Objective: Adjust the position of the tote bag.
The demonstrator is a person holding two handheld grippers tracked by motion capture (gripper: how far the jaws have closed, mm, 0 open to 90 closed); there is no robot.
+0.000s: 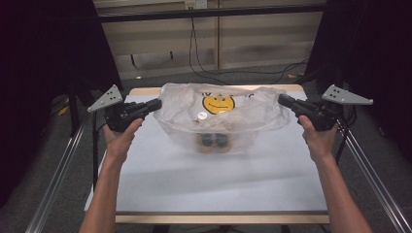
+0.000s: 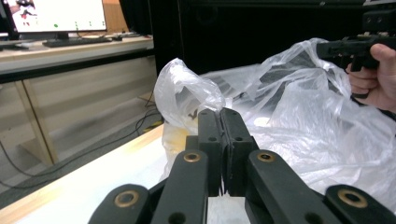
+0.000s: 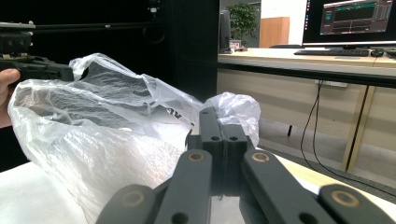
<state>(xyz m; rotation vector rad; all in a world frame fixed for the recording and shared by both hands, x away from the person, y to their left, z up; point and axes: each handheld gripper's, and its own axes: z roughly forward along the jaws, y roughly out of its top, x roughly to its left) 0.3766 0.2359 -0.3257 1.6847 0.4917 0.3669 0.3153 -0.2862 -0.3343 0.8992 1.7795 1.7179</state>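
A clear plastic bag point(image 1: 252, 114) with a yellow smiley face point(image 1: 218, 103) hangs spread between my two grippers over the far half of the white table point(image 1: 218, 179). Its bottom rests on or just above the table, with dark items point(image 1: 214, 141) inside. My left gripper point(image 1: 158, 103) is shut on the bag's left handle, which bunches up past the jaws point(image 2: 219, 114). At the other end, my right gripper point(image 1: 282, 100) is shut on the right handle point(image 3: 218, 114). In the left gripper view the bag point(image 2: 299, 121) stretches away to the right; in the right gripper view it point(image 3: 102, 135) stretches left.
Metal rails point(image 1: 58, 179) run along both sides of the table. Cables point(image 1: 233, 73) lie on the floor behind it, in front of a wooden wall. Desks with monitors point(image 3: 350, 18) stand farther off. The near half of the table is bare white.
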